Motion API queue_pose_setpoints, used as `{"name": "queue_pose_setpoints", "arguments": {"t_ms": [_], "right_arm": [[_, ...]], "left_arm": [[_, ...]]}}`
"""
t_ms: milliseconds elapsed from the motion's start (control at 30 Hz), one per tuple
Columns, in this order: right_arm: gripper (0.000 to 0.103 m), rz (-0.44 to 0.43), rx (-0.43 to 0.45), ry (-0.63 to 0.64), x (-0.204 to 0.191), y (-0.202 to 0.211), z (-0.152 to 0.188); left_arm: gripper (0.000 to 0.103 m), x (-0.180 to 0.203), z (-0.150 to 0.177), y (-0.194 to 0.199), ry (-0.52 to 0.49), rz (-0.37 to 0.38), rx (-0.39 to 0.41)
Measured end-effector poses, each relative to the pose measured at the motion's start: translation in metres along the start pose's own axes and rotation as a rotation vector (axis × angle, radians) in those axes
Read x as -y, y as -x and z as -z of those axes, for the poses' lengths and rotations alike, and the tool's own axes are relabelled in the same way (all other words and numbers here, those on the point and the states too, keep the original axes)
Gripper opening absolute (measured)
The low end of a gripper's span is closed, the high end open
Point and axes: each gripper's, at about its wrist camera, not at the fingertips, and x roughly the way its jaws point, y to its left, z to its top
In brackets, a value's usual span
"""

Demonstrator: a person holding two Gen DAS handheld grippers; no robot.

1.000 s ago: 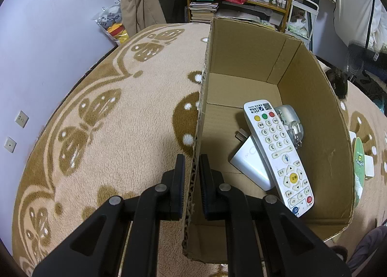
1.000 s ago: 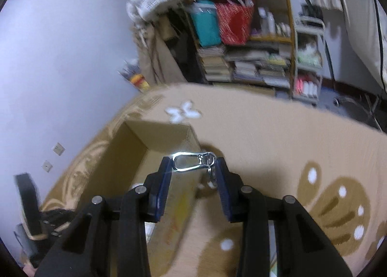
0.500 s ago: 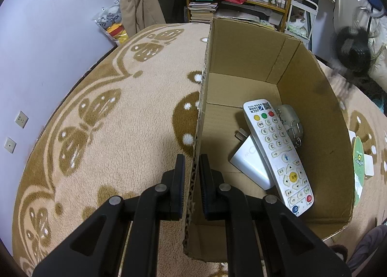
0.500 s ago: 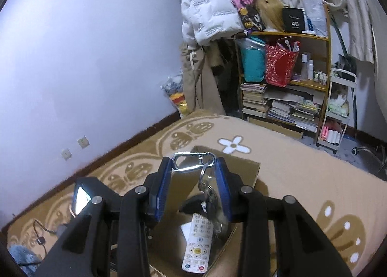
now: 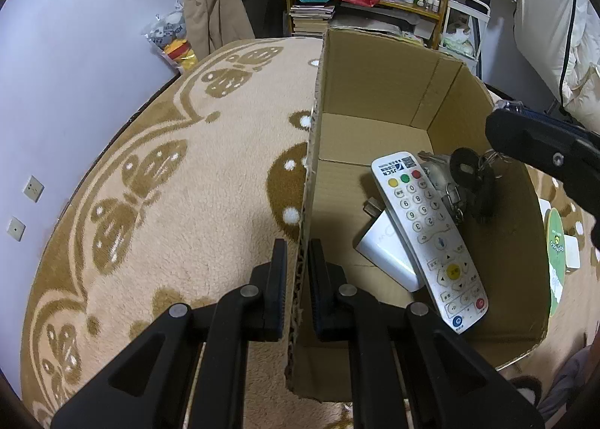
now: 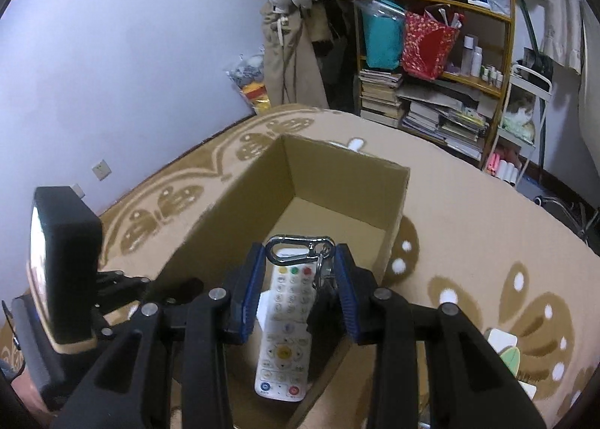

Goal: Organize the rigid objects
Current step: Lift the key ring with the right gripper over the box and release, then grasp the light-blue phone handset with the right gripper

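Note:
An open cardboard box (image 5: 378,84) stands on the carpet. In it lie a white remote (image 5: 427,234), a white charger (image 5: 386,256) and a metal item (image 5: 438,174). My left gripper (image 5: 298,279) is shut on the box's left wall. My right gripper (image 6: 300,267) is shut on a silver carabiner (image 6: 298,249) with keys (image 5: 472,177) that hang inside the box above the remote (image 6: 287,320). The right gripper also shows in the left wrist view (image 5: 543,151) over the box's right wall.
The box (image 6: 337,174) sits on a beige carpet with brown butterfly patterns (image 5: 150,181). A shelf with books and bags (image 6: 431,72) stands behind. A green-and-white flat item (image 5: 555,256) lies right of the box. The wall (image 5: 56,72) runs along the left.
My right gripper has swung over the box with the carabiner and keys and lowered them inside, above the remote. The left gripper and the box have not moved.

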Motion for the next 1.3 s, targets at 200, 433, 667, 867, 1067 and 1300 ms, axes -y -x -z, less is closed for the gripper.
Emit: {"name": "queue_pose_setpoints", "arguments": {"t_ms": [200, 433, 667, 867, 1067, 1300], "right_arm": [[0.041, 0.030, 0.009, -0.012, 0.008, 0.006, -0.001], [0.085, 0.113, 0.000, -0.043, 0.030, 0.024, -0.004], [0.094, 0.209, -0.058, -0.085, 0.068, 0.040, 0.001], [0.094, 0.221, -0.117, -0.179, 0.106, 0.046, 0.014], [0.094, 0.195, -0.235, -0.249, 0.136, 0.037, 0.032], [0.094, 0.111, -0.290, -0.324, 0.149, 0.019, 0.055]], "left_arm": [[0.010, 0.000, 0.000, 0.001, -0.008, -0.003, 0.003], [0.010, 0.000, 0.000, 0.001, -0.007, -0.002, 0.003], [0.010, -0.003, 0.001, 0.005, 0.005, 0.010, 0.004], [0.011, -0.003, 0.001, 0.005, 0.005, 0.008, 0.004], [0.011, -0.003, 0.002, 0.006, 0.003, 0.007, 0.004], [0.011, -0.003, 0.002, 0.006, 0.005, 0.008, 0.004]]}}
